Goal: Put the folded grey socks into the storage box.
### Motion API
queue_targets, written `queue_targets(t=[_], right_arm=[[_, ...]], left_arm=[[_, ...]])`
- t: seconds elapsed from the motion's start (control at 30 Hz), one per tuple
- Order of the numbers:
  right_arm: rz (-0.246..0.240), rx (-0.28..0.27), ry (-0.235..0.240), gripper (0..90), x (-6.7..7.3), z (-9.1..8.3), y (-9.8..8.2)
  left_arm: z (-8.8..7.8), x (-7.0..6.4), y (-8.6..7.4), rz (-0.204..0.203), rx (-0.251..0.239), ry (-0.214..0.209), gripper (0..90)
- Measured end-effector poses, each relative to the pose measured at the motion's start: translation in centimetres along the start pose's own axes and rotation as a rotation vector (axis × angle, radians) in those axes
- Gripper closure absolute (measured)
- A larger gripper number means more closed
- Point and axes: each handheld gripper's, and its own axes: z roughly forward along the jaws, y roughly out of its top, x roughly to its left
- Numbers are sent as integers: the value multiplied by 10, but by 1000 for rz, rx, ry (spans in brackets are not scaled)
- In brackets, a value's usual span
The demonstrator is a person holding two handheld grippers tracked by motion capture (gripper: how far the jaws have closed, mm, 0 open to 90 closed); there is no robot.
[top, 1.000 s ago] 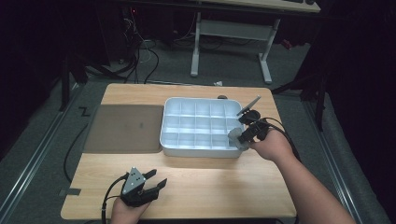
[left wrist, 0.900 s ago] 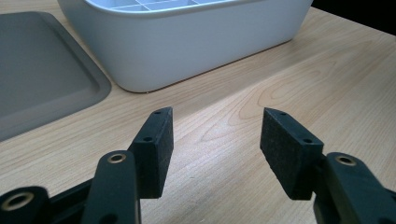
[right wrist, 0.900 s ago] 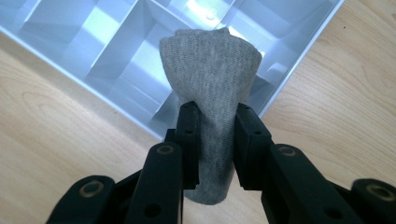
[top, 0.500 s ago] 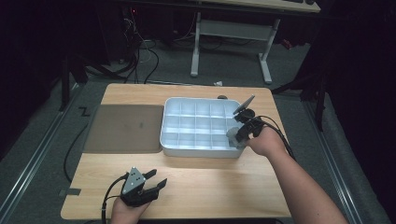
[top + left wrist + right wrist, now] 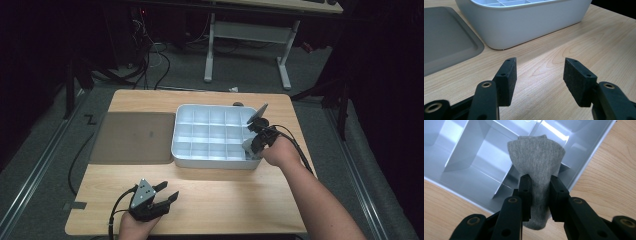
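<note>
**Over the tray's near-right corner**

Over the white divided tray [image 5: 210,132], right gripper [image 5: 539,192] clamped on grey sock [image 5: 537,162], weave plain in right gripper view; lower than before. Near left, left gripper [image 5: 539,75] wide open, empty.

Grey knitted cloth [image 5: 536,160], soft and finely ribbed, pinched between matt black plastic jaws with rough foam-like pads [image 5: 525,195]. Glossy white plastic compartment tray [image 5: 180,150] at centre frame, smooth and reflecting light. Pale wood-grain bench [image 5: 225,195], satin finish. Matt grey mat [image 5: 132,137], smooth, at left.
</note>
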Motion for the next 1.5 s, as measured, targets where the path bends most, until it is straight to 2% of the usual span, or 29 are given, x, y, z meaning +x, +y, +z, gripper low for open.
queue_targets(t=[0.03,0.07,0.13,0.37,0.47,0.53,0.57,0.67,0.77,0.87,1.1,1.3,1.37,1.4,1.5], right_arm=[[11,5,-3,752,1,2,0],[-3,7,-6,753,1,3,1],[6,19,-10,754,3,6,2],[-9,49,-32,756,6,19,5],[5,64,-32,757,8,24,5],[-12,68,-33,756,7,28,6],[0,75,-35,756,9,29,6],[-17,80,-37,756,8,33,7],[-5,89,-37,756,10,36,7],[-22,90,-39,755,10,39,7],[-27,92,-44,737,11,41,7],[-37,76,-29,652,11,36,5],[-16,78,-23,639,12,32,4],[-39,67,-22,633,11,31,4],[-30,64,-17,621,10,27,3]], left_arm=[[0,0,0,0,0,0,452],[0,0,0,1,1,0,452],[0,0,0,1,1,0,452],[0,0,0,0,3,0,452],[0,0,0,0,4,-1,452],[0,0,0,-1,2,-1,452],[1,1,-1,-1,3,-1,452],[1,0,-1,-1,4,-1,452],[1,0,-1,2,4,1,452],[1,0,-1,2,5,1,452],[0,0,-1,2,3,2,452],[1,-1,-1,3,3,1,452],[1,-1,-1,4,3,1,452],[0,-1,0,4,4,1,452],[0,-1,0,1,1,1,451]])
